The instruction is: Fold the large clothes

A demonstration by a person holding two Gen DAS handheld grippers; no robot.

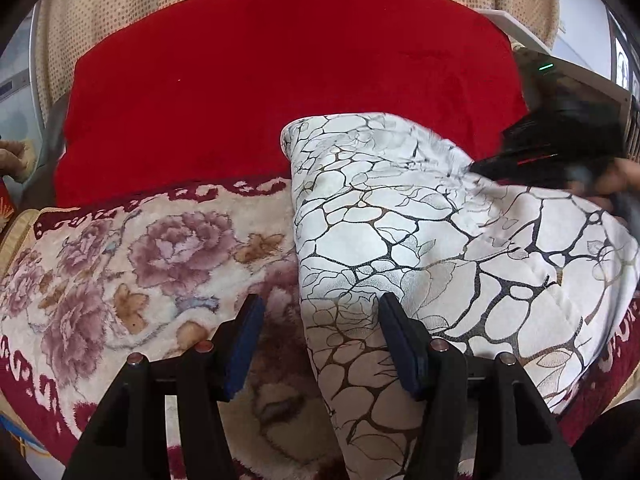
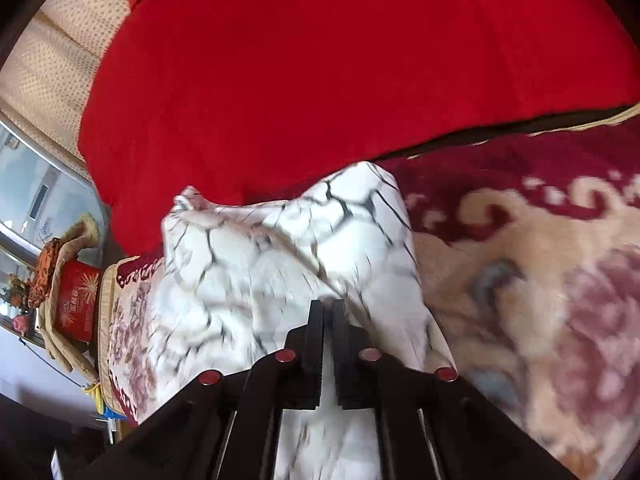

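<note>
On a floral blanket [image 1: 120,248] spread over a seat with a red cushion [image 1: 280,80] behind it lies the task's cloth [image 1: 420,240], white with a dark crackle print. In the left wrist view it covers the right half of the blanket; its left edge runs from the cushion down toward the camera, and part of it is folded over on itself.

At the far left of the right wrist view, beside the seat, stands a red box [image 2: 78,300] with tan cloth draped around it.

The left gripper [image 1: 320,340] stands about half open above the cloth's left edge. Its left finger [image 1: 244,344] is over the bare blanket and its right finger [image 1: 400,344] over the cloth, so the edge runs between them. The pads are apart and press on nothing.

The right gripper [image 2: 327,308] shows in its own view with the jaws almost together, only a thin slit between them, and a fold of cloth pinched there and lifted in a ridge toward the cushion. The picture is blurred around it. In the left wrist view this gripper is a dark blur at the cloth's far right edge, with part of the person's hand [image 1: 616,176] behind it.
</note>
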